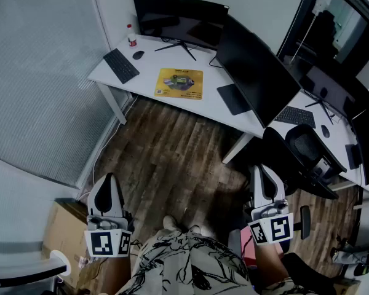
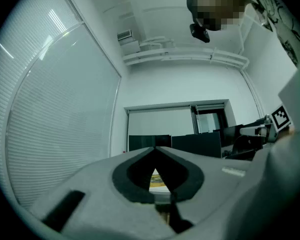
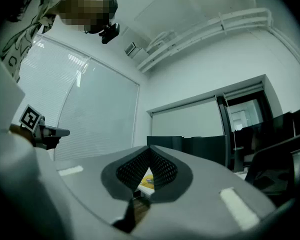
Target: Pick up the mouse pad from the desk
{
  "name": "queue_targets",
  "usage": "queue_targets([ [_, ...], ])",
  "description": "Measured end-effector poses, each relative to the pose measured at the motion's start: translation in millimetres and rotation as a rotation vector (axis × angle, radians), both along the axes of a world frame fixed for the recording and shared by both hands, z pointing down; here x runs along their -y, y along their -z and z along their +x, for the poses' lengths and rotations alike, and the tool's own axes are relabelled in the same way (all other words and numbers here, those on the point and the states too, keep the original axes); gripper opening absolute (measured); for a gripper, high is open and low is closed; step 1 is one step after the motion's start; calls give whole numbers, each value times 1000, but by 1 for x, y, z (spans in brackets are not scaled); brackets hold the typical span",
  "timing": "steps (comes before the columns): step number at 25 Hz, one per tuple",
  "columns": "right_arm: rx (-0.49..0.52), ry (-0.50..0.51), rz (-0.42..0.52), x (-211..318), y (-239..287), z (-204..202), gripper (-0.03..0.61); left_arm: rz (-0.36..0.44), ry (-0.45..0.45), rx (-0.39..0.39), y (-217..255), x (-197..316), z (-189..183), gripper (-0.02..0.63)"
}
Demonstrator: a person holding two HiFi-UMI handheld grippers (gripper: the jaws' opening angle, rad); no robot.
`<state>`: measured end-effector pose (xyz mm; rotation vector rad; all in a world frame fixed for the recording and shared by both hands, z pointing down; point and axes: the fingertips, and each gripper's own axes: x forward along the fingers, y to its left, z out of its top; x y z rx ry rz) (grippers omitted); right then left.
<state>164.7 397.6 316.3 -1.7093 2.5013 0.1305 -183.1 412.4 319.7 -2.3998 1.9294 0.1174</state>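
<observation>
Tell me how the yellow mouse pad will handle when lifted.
The mouse pad lies thin and flat on the desk, so it is probably light and may droop if lifted by one edge. Flush with the surface, its edge may be hard to get under. Nothing rests on it, so it should come free.

Wood floor (image 1: 172, 158) (glass wall (image 1: 37, 72) beside)
</observation>
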Motion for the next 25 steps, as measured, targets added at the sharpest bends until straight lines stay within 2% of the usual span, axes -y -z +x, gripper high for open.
queue_targets([
  [10,-24,2,-12,-2,-5,-7,6,-5,-1,-1,-4,-2,0,5],
  [14,22,47,27,-8,3,-12,5,3,4,15,-2,-4,0,4],
  [17,52,85,39,-11,5,-18,5,11,-12,-13,-1,-6,-1,3],
  [21,45,58,-6,-9,-4,-15,8,3,-20,-46,-2,-9,-2,5],
  [25,24,30,-19,-9,-8,-10,9,12,1,-23,-1,-13,-4,6],
])
